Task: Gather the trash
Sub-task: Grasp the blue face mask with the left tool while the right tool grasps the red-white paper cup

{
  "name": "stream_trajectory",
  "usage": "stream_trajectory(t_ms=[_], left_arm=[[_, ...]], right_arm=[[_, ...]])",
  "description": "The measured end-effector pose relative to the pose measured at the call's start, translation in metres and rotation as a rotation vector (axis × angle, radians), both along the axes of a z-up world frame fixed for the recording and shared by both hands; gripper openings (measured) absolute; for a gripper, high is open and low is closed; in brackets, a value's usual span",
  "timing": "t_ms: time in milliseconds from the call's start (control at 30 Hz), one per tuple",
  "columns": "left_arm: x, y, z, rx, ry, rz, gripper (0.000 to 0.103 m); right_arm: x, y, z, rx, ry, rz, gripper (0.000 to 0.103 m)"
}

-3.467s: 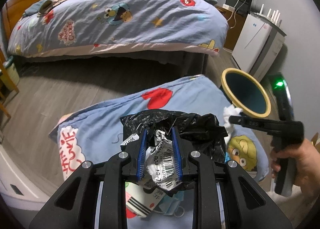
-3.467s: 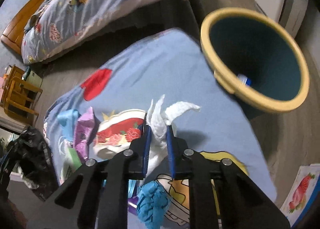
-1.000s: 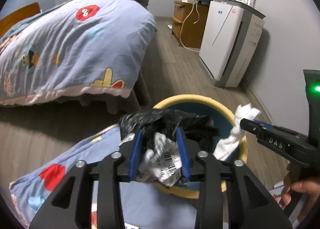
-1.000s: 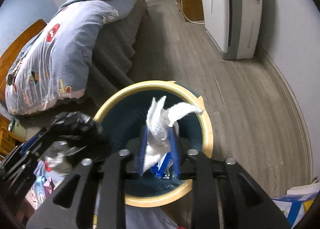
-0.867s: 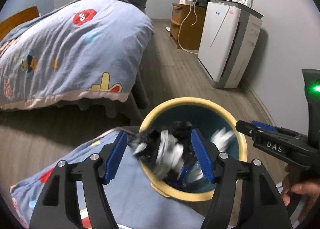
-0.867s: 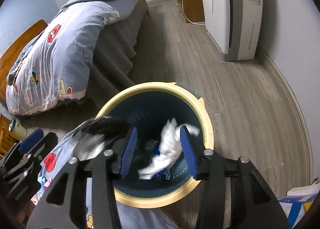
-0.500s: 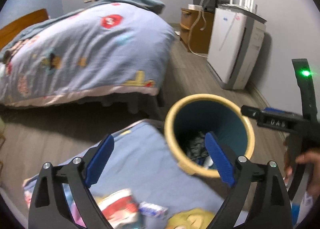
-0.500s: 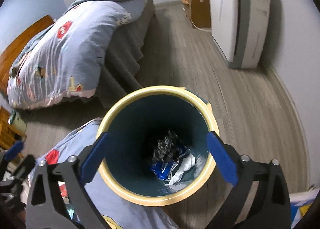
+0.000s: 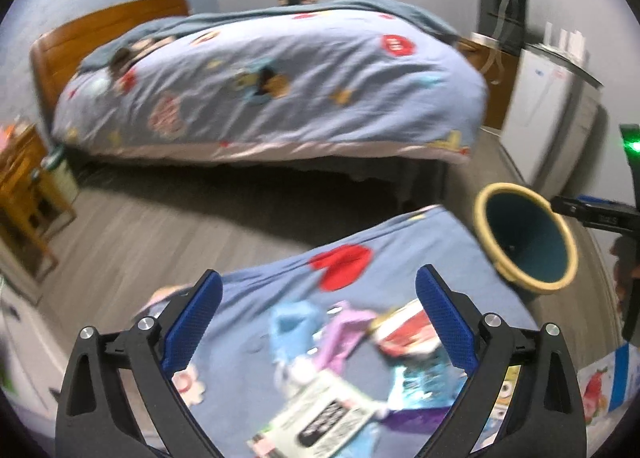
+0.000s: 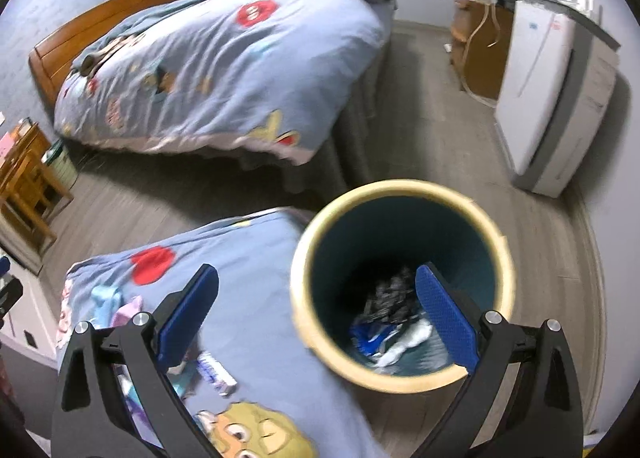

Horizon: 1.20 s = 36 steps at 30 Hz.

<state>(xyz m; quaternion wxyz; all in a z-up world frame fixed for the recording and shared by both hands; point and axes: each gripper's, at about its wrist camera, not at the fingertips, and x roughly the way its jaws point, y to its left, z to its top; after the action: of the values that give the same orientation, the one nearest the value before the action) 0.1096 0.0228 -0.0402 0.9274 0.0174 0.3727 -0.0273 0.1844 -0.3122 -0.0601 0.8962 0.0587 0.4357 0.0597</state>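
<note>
Both jaws wide open, empty: left gripper over wrappers, right gripper over bin w/ trash inside.

Left wrist view: looks forward and down from above the littered blue quilt, waste bin off right.
Right wrist view: looks steeply down into the waste bin, close.
Shared: bed, quilt, bin, white appliance.

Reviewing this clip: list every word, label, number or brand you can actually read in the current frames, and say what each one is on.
None can be read.
Black-and-white label on the paper scrap: print is there, too blurred.
Marking on the right gripper's body, seen from the left wrist view: blurred.
Red patches on the bed quilt: lettering unreadable.
Small blue mark on the white appliance: too small.
</note>
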Motion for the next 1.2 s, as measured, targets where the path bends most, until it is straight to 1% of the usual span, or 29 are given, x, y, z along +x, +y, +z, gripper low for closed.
stream_trajectory(t_ms=[133,233,333,600,733,900,967,1067,1167,1200], left_arm=[[0.001,0.035,-0.02,-0.032,0.046,0.066,0.096],[0.004,0.05,-0.033,0.001,0.076,0.083,0.096],[0.01,0.06,-0.047,0.013,0.114,0.085,0.096],[0.026,0.066,-0.077,0.011,0.178,0.048,0.096],[0.035,0.064,-0.089,0.013,0.192,0.031,0.095],[0.047,0.059,-0.108,0.012,0.226,0.016,0.094],[0.051,0.053,-0.115,0.028,0.241,-0.005,0.092],[0.057,0.048,-0.127,0.024,0.281,-0.034,0.085],[0.063,0.044,-0.138,0.02,0.322,-0.045,0.078],[0.065,0.043,-0.141,0.02,0.331,-0.049,0.072]], right_arm=[[0.001,0.031,-0.01,0.008,0.057,0.038,0.097],[0.001,0.057,-0.014,-0.004,0.072,0.073,0.097],[0.002,0.074,-0.023,0.001,0.102,0.092,0.097],[0.012,0.1,-0.053,-0.002,0.178,0.114,0.097],[0.017,0.108,-0.068,-0.005,0.218,0.131,0.097],[0.022,0.117,-0.085,0.014,0.266,0.141,0.096],[0.024,0.119,-0.091,0.016,0.285,0.146,0.093],[0.025,0.123,-0.102,0.014,0.321,0.164,0.086],[0.026,0.129,-0.112,0.03,0.362,0.184,0.079],[0.026,0.13,-0.115,0.041,0.373,0.189,0.078]])
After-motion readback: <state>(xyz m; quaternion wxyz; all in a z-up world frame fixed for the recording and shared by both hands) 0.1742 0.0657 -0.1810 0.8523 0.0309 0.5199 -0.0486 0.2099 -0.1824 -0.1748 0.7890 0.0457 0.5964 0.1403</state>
